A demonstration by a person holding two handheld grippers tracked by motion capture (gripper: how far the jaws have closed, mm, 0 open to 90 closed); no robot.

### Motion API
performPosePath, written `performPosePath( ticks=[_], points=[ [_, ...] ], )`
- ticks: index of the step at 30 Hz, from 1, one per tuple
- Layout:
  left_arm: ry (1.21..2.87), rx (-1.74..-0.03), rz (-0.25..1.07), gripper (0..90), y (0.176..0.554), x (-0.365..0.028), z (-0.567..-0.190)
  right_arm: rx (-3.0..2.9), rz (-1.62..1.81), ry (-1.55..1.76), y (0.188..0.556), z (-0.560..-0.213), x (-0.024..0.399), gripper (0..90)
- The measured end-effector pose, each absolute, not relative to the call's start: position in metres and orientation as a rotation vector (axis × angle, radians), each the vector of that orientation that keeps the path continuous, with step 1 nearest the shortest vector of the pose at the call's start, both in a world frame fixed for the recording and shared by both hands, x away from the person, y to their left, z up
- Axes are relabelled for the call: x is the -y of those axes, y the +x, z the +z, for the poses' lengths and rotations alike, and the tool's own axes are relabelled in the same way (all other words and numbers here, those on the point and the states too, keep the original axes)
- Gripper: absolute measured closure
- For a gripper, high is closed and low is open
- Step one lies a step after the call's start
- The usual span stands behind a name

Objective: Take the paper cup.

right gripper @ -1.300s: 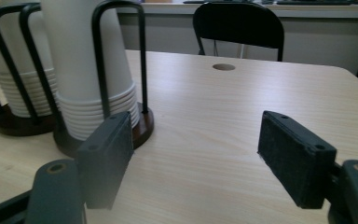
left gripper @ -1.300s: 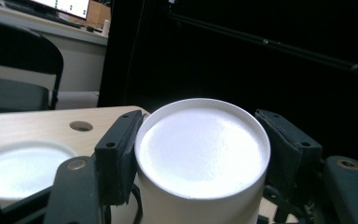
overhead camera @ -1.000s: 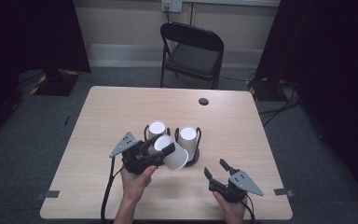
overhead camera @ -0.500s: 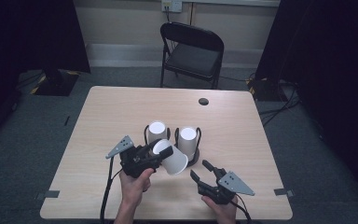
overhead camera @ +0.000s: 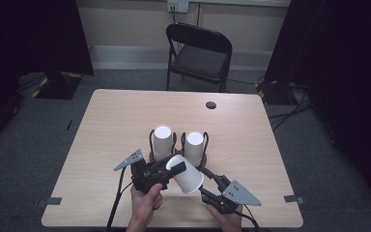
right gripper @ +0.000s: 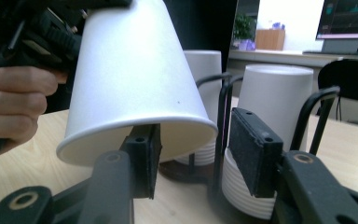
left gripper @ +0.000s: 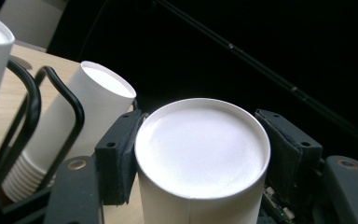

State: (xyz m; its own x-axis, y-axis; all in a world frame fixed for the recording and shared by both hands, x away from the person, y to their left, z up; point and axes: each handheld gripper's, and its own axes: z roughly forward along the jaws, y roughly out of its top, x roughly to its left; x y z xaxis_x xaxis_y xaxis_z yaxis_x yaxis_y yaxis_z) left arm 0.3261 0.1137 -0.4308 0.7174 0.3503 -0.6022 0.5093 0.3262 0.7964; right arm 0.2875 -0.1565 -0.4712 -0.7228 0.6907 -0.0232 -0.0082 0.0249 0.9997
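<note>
A single white paper cup [overhead camera: 186, 175] lies tilted above the table, its closed bottom [left gripper: 200, 154] pinched between the pads of my left gripper [overhead camera: 173, 169], which is shut on it. The cup's open mouth [right gripper: 140, 135] points down toward my right gripper [overhead camera: 205, 182]. That gripper is open, with one pad [right gripper: 144, 156] under the cup's rim and the other pad [right gripper: 254, 149] beside it. Just behind stand two stacks of upside-down white cups [overhead camera: 162, 139] [overhead camera: 194, 145], each in a black wire holder [right gripper: 223, 121].
The wooden table [overhead camera: 116, 121] has a small dark disc [overhead camera: 211, 105] near its far edge. A black folding chair [overhead camera: 200, 50] stands beyond it. A hand [right gripper: 14, 98] grips the left gripper close to the cup. Dark curtains flank the room.
My right gripper has moved left and forward until its open jaws reach the cup's rim. The left gripper has swung the cup lower and to the right.
</note>
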Motion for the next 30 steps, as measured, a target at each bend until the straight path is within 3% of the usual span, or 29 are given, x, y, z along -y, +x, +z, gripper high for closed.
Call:
performPosePath(
  ticks=[15, 30],
  points=[
    [1.224, -0.801, -0.287, 34.8, 0.328, -0.111, -0.436, -1.749, 1.776, 0.562, 0.290, -0.469, 0.148, 71.9],
    [1.208, -0.803, -0.322, 34.2, 0.326, -0.104, -0.442, -1.676, 1.788, 0.535, 0.288, -0.464, 0.150, 82.8]
  ],
)
